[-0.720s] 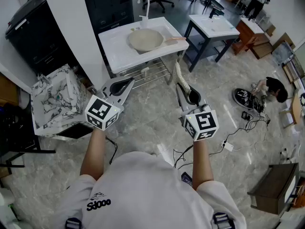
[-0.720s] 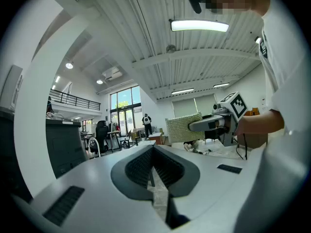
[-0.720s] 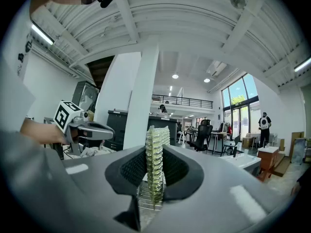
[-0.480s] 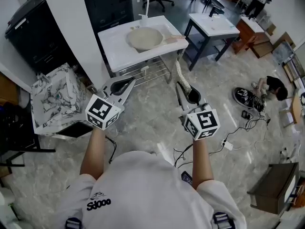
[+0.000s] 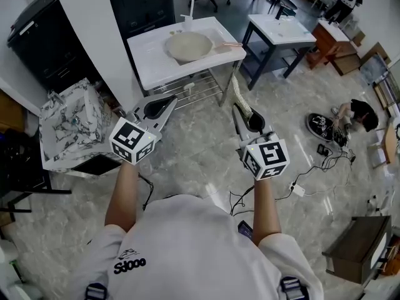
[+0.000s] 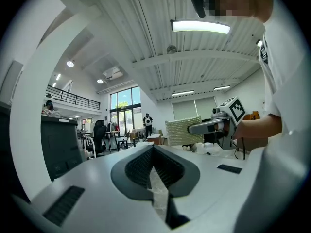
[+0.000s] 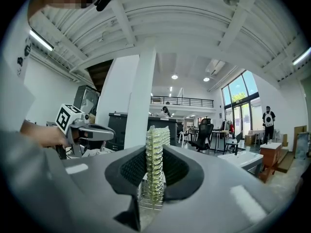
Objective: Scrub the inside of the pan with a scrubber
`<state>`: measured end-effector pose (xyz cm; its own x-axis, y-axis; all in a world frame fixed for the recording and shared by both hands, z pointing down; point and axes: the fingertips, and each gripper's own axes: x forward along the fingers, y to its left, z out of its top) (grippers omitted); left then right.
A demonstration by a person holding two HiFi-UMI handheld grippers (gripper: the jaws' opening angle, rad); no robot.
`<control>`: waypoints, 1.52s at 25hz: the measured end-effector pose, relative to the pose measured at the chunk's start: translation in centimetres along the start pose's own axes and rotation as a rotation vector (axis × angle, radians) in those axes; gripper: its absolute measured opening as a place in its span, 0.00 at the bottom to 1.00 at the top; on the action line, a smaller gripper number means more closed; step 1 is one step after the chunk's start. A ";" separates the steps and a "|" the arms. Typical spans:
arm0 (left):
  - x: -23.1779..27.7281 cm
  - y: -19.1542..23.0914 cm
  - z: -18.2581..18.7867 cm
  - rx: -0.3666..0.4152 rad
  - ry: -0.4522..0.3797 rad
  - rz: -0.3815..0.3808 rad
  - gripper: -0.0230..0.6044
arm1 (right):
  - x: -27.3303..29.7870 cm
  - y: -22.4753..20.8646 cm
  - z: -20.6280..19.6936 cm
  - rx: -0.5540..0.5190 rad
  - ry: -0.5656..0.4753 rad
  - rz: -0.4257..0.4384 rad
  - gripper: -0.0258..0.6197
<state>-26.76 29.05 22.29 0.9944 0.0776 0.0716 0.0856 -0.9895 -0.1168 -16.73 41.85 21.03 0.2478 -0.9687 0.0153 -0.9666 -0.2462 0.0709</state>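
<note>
- The left tongs (image 5: 167, 105) were carried at the left centre of the head view, jaws brought together with nothing between them.
- The right tongs (image 5: 242, 114) were clamped on the scrubber (image 5: 238, 95), a pale mesh pad that was seen edge-on and upright between the jaws in the right gripper view.
- The pan (image 5: 187, 45) was seen at the upper centre of the head view, set on a white tabletop (image 5: 150, 64), its handle pointed toward the right of the frame.
- Both tongs were positioned over the marble floor (image 5: 194, 149), well apart from the pan.
</note>
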 end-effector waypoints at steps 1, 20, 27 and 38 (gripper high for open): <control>0.2 -0.1 0.0 0.003 -0.001 0.011 0.04 | -0.2 -0.3 -0.1 0.001 0.001 0.002 0.15; 3.1 1.9 -1.8 0.072 0.077 0.205 0.04 | 0.9 -4.1 -1.9 -0.004 0.022 0.070 0.16; 7.1 6.1 -2.7 0.089 0.078 0.193 0.04 | 5.9 -6.6 -2.7 -0.012 0.036 0.066 0.16; 14.4 17.6 -2.3 0.097 0.062 0.178 0.04 | 18.3 -11.6 -1.5 -0.033 0.040 0.052 0.16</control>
<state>-11.10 12.51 23.54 0.9890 -0.1079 0.1013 -0.0825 -0.9703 -0.2276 -0.89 27.00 21.98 0.2003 -0.9779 0.0600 -0.9758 -0.1936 0.1017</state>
